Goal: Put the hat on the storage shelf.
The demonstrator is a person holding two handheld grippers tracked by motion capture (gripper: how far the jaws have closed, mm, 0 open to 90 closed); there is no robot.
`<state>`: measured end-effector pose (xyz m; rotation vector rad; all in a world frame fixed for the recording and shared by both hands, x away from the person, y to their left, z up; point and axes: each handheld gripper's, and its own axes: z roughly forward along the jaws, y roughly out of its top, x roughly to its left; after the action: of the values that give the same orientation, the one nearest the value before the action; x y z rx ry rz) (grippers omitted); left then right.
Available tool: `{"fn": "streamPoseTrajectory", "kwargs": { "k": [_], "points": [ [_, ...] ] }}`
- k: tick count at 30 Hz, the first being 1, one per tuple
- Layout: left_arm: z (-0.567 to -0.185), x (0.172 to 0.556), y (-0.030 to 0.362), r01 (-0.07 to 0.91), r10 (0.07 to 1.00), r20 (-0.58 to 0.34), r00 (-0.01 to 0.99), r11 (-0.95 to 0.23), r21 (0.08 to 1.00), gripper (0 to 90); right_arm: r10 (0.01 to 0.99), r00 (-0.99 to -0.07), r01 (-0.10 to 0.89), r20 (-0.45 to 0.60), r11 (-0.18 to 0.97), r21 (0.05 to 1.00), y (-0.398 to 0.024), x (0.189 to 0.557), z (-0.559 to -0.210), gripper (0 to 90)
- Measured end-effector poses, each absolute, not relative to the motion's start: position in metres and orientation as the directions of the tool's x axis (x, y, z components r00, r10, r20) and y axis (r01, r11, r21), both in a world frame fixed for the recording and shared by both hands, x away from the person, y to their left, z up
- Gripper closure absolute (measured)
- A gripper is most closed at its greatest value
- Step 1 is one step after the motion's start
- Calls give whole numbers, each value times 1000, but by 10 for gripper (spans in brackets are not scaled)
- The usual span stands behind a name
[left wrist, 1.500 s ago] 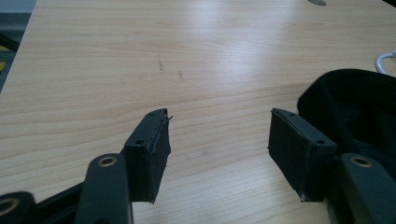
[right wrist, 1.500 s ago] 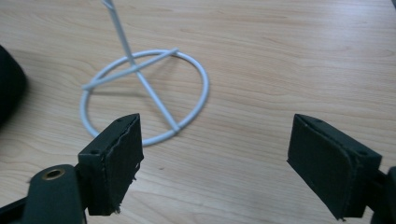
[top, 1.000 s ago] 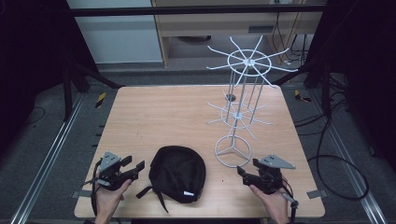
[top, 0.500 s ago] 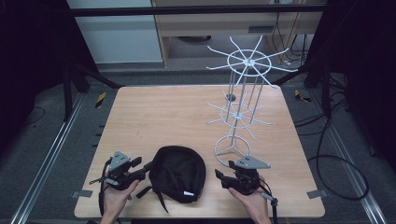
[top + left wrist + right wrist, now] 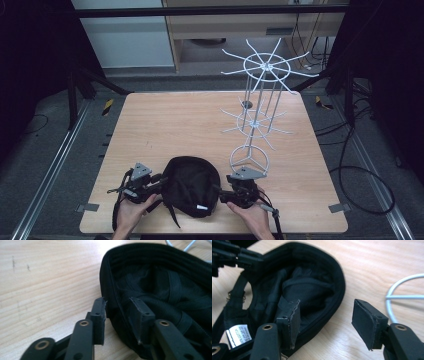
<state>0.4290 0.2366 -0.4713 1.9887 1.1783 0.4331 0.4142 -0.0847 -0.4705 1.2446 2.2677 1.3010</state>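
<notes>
Your left claw point(image 5: 159, 181) has just been closing, jaws straddling the rim of the black cap point(image 5: 191, 184) lying upside down at the surface's point(image 5: 180, 120) near edge, right claw point(image 5: 223, 193) spread astride the opposite rim, wire rack point(image 5: 255, 125) beyond.

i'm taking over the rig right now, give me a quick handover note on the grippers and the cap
Left gripper: jaws have just been closing and straddle the cap's rim, one inside, one outside; full clamp not certain.
Right gripper: open, jaws have been narrowing, astride the opposite rim, outer jaw clear of the fabric.
Black cap: lies upside down at the near edge of the table.
White wire rack: stands behind it, nothing hung on it.
Done: both grippers placed at the rim.
Left: probably grip and lift the cap.
</notes>
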Motion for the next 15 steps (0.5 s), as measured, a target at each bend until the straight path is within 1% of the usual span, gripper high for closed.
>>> {"fn": "streamPoseTrajectory", "kwargs": {
  "k": [8, 10, 12, 15],
  "points": [
    [-475, 431, 238, 618, 854, -107, 509, -276, 736, 773, 771, -603, 596, 206, 264, 758, -75, 418, -487, 389],
    [-475, 431, 238, 622, 853, -108, 510, -280, 731, 781, 768, -606, 600, 207, 270, 753, -74, 419, -489, 406],
    [-475, 431, 238, 624, 854, -107, 510, -281, 730, 787, 766, -599, 622, 231, 265, 737, -72, 419, -491, 428],
    [-476, 431, 237, 628, 852, -110, 511, -283, 725, 792, 764, -597, 643, 246, 271, 716, -69, 420, -495, 490]
  ]
}}
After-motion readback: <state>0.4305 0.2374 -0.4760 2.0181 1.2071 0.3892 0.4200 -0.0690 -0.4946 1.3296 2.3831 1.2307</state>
